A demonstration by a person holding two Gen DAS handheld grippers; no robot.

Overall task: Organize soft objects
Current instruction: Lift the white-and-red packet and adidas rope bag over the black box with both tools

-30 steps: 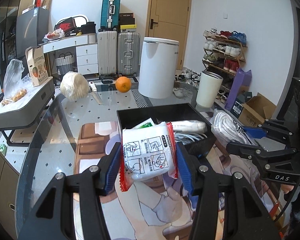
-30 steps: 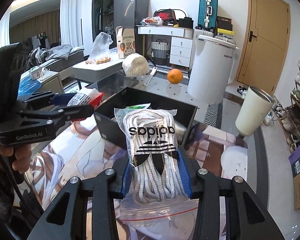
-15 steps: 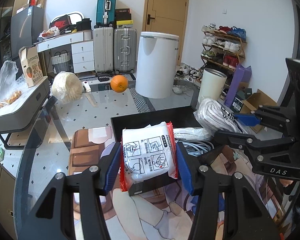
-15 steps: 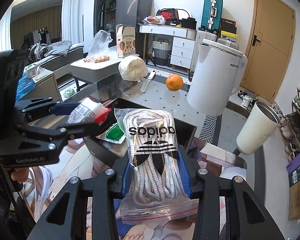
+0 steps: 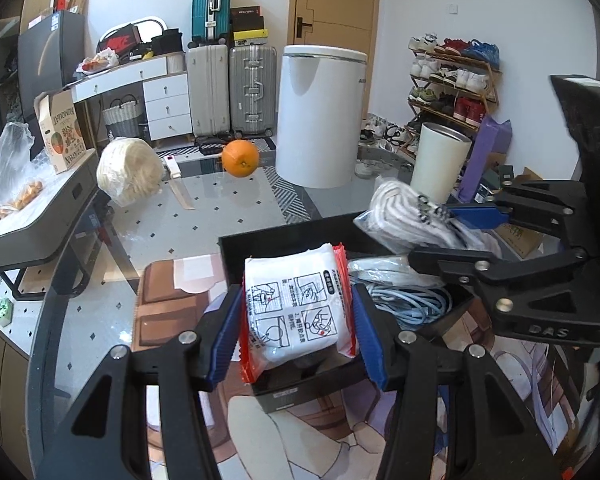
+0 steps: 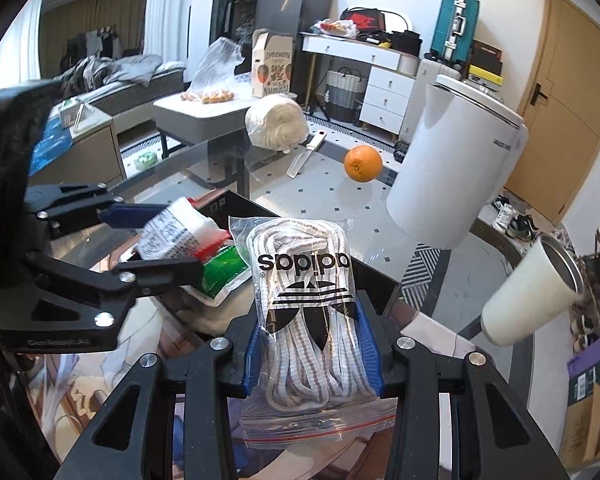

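Grippers nearer box (both still gripping pkts)

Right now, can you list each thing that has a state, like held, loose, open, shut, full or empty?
Left tool: shut on the white packet.
White packet: sealed, held above the black box.
Right tool: shut on the bag of laces.
Bag of laces: zip closed, held upright.
Black box: open, holding cables and a green pack.
Orange: whole, loose on the glass table.
Door: shut.
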